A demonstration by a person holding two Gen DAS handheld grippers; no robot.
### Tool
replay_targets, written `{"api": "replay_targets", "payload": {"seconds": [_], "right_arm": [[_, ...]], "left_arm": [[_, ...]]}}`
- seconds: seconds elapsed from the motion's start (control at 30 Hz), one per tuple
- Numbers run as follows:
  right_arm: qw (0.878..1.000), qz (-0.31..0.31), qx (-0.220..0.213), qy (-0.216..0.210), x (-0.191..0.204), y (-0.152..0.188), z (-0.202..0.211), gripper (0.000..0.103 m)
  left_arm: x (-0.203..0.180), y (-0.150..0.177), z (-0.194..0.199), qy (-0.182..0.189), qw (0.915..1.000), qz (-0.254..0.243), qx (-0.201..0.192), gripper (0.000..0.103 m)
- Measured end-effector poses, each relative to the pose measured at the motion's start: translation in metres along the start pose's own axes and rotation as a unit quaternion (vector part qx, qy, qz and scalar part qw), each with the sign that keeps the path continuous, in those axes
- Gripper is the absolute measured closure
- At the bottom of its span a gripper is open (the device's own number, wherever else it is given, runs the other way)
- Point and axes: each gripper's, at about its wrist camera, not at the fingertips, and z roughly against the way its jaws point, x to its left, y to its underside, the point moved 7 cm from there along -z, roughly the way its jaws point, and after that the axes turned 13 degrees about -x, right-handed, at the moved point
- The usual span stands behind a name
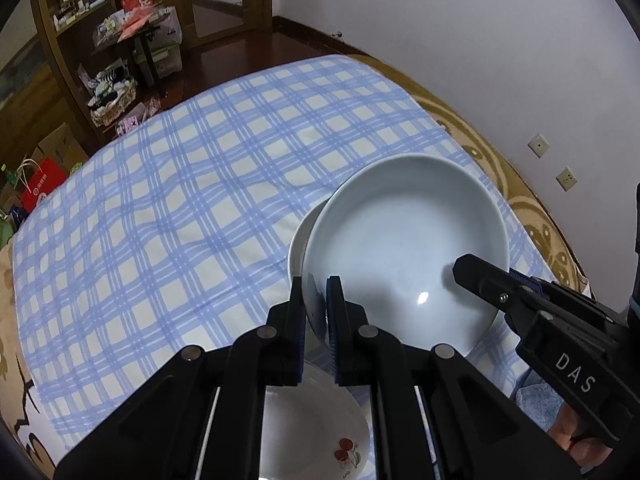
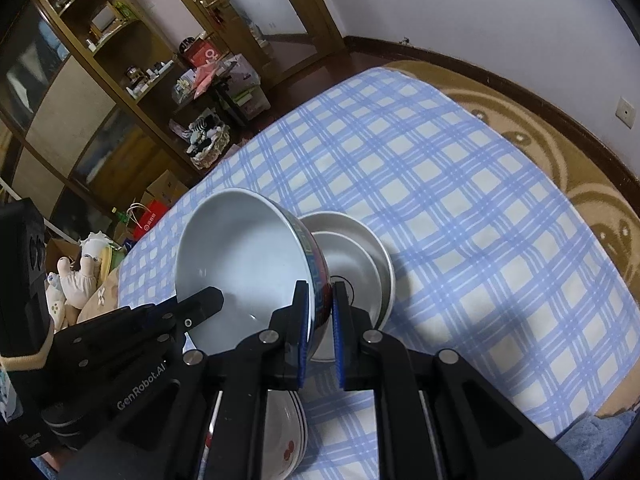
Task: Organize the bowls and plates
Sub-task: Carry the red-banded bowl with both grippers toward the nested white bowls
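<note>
Both grippers hold one large bowl (image 1: 404, 248), pale inside with a dark patterned outside (image 2: 316, 268), tilted above the checked cloth. My left gripper (image 1: 316, 308) is shut on its near-left rim; my right gripper (image 2: 320, 312) is shut on the opposite rim and shows as a black finger (image 1: 484, 276) in the left wrist view. My left gripper (image 2: 200, 300) shows at the bowl's left edge in the right wrist view. Just beneath and beyond the held bowl sit nested white bowls (image 2: 360, 256). Close under the grippers lie stacked plates with a cherry print (image 1: 320, 440).
A blue-and-white checked cloth (image 1: 180, 208) covers the surface, over a tan patterned blanket (image 2: 560, 152). Wooden shelves, boxes, a red bag (image 1: 40, 188) and stuffed toys (image 2: 76, 276) crowd the floor at left. A white wall with sockets (image 1: 566, 178) stands at right.
</note>
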Motion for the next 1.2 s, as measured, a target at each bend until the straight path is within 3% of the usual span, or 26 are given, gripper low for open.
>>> {"api": "replay_targets", "payload": {"seconds": [1.2], "right_arm": [[0.999,0.003,0.025,0.031,-0.013,0.024,-0.036,0.091]], "left_arm": [[0.006,0.019,-0.045,-0.010,0.9991,0.005,0.040,0.092]]}}
